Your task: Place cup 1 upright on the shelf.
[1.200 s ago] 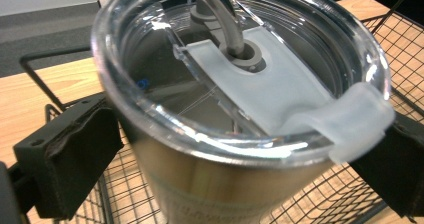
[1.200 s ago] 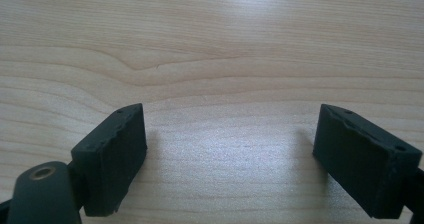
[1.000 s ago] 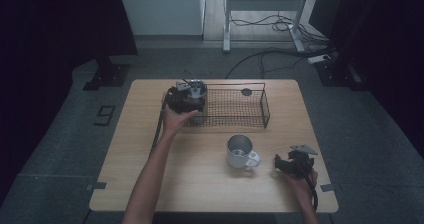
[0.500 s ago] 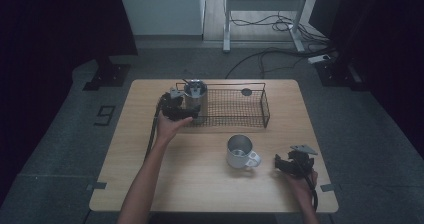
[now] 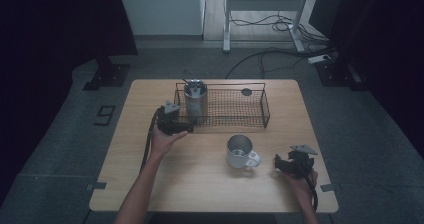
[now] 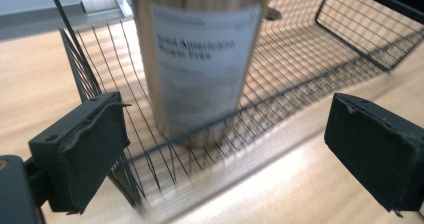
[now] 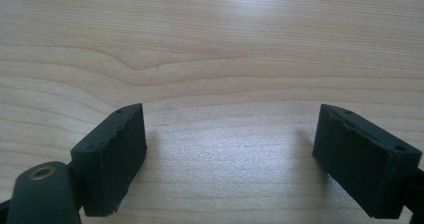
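Left gripper [image 5: 184,128] sits just outside the wire basket [image 5: 252,118], fingers [image 6: 80,151] wide with nothing between them, just been closing a bit; steel tumbler [image 5: 195,101] stands upright in the basket's left end.

Right gripper [image 5: 286,163] rests low near the counter's [image 5: 150,184] right front edge, fingers [image 7: 112,156] wide over bare wood. Risks: the left fingers are close to the basket's near wall, so a swing toward the tumbler could snag the wire and drag the basket, likely tipping the tall tumbler. The metal mug [image 5: 240,151] stands well apart from both grippers, handle toward the right one; a fast sweep could knock it. Open room: front left counter and the middle strip between basket and mug. The basket's right end holds a small dark disc [image 5: 246,91].
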Demonstrator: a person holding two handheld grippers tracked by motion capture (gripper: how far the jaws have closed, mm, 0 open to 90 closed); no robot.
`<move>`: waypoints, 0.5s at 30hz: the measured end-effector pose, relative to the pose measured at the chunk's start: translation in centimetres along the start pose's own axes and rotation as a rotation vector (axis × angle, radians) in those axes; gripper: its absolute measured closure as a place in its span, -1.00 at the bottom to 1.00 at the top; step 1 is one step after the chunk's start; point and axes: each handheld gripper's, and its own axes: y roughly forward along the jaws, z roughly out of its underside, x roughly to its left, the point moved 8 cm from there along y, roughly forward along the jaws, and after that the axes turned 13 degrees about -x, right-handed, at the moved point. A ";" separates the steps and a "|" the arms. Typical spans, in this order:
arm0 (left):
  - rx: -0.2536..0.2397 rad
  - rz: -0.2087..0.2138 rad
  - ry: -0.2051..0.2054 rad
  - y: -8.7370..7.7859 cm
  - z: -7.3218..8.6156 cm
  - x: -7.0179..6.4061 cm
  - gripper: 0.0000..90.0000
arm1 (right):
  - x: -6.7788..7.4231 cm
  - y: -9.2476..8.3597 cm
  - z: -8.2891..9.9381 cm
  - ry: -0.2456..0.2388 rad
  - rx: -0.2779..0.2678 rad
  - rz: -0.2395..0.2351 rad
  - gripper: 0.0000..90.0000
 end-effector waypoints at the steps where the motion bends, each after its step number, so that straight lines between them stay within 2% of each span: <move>1: -0.002 0.005 -0.001 -0.2 0.3 -0.2 -0.91 | 0.0 0.0 0.0 0.000 0.000 0.000 -0.71; 4: 0.006 0.013 0.005 -1.3 1.7 -0.5 -0.89 | 0.0 0.0 0.0 0.000 0.000 0.000 -0.71; 6: 0.007 0.015 0.005 -1.6 2.1 -0.6 -0.89 | 0.0 0.0 0.0 0.002 0.001 0.000 -0.71; 7: 0.006 0.021 -0.005 -2.3 2.9 -0.8 -0.88 | 0.0 0.0 0.0 0.001 0.000 0.000 -0.71; 8: 0.006 0.021 -0.005 -2.3 2.9 -0.8 -0.87 | 0.0 0.0 0.0 0.001 0.000 0.000 -0.71; 9: 0.008 0.032 -0.012 -3.1 3.8 -1.1 -0.87 | 0.0 0.0 0.0 0.000 0.000 0.000 -0.71; 10: 0.008 0.032 -0.012 -3.1 3.8 -1.1 -0.87 | 0.0 0.0 0.0 0.000 0.000 0.000 -0.71; 11: 0.023 0.030 -0.002 -3.8 4.7 -1.2 -0.86 | 0.0 0.0 0.0 0.000 0.000 0.000 -0.71; 12: 0.023 0.030 -0.002 -3.8 4.7 -1.2 -0.86 | 0.0 0.0 0.0 0.000 0.000 0.000 -0.71; 15: 0.040 0.024 0.010 -5.0 6.2 -1.3 -0.86 | 0.0 0.0 0.0 0.000 0.000 0.001 -0.71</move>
